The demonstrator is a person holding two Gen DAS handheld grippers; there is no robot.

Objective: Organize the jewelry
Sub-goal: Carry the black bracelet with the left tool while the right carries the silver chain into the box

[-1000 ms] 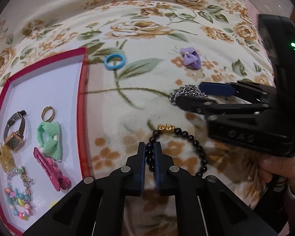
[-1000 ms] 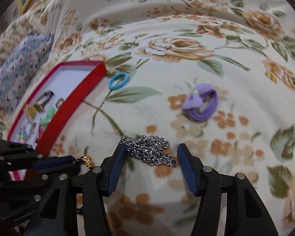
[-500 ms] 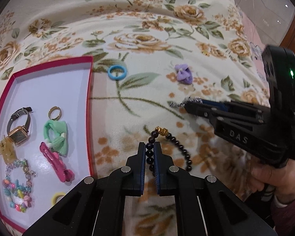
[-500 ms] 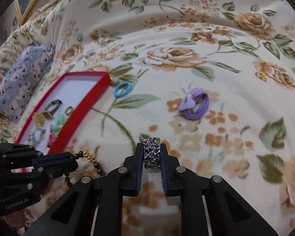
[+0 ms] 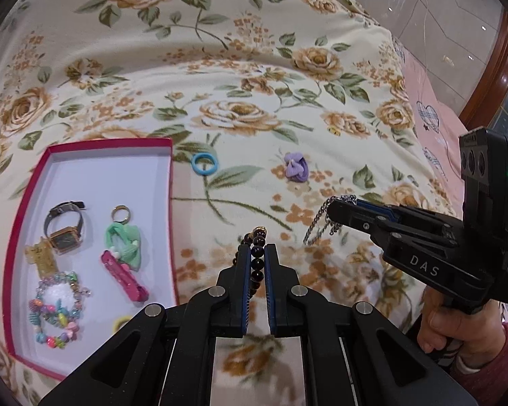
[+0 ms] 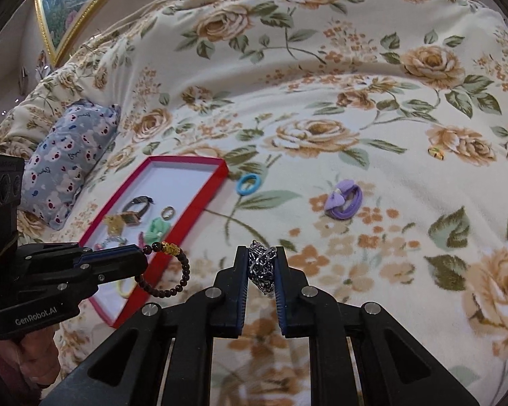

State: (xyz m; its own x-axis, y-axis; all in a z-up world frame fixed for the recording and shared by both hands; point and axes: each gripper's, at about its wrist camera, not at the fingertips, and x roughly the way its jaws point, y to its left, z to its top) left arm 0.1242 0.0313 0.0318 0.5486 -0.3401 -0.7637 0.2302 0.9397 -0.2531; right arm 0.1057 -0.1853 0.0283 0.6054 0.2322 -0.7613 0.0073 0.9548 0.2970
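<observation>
Left gripper [image 5: 256, 260]: matte black frame; two flat fingers with blue inner pads; round silver screws at the linkage joints; white "GenRobot.AI" lettering on its side.
Right gripper [image 6: 261, 264]: same black build with blue pads; white "DAS" on its side; upright black block above the lettering with three round openings and a green light.
Sleeve [image 5: 491, 365]: dark pink knit, striped cuff beneath, just below the right gripper's handle.

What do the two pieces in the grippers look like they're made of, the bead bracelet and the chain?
Bead bracelet: dark, glossy round beads with bright highlights, so likely polished stone or glass; one gold-coloured charm looks metallic, possibly plated. Chain: small interlocked silver-grey links with a shiny, glinting finish, so apparently metal; the alloy cannot be told. The tray beside them looks like matte red card.
</observation>
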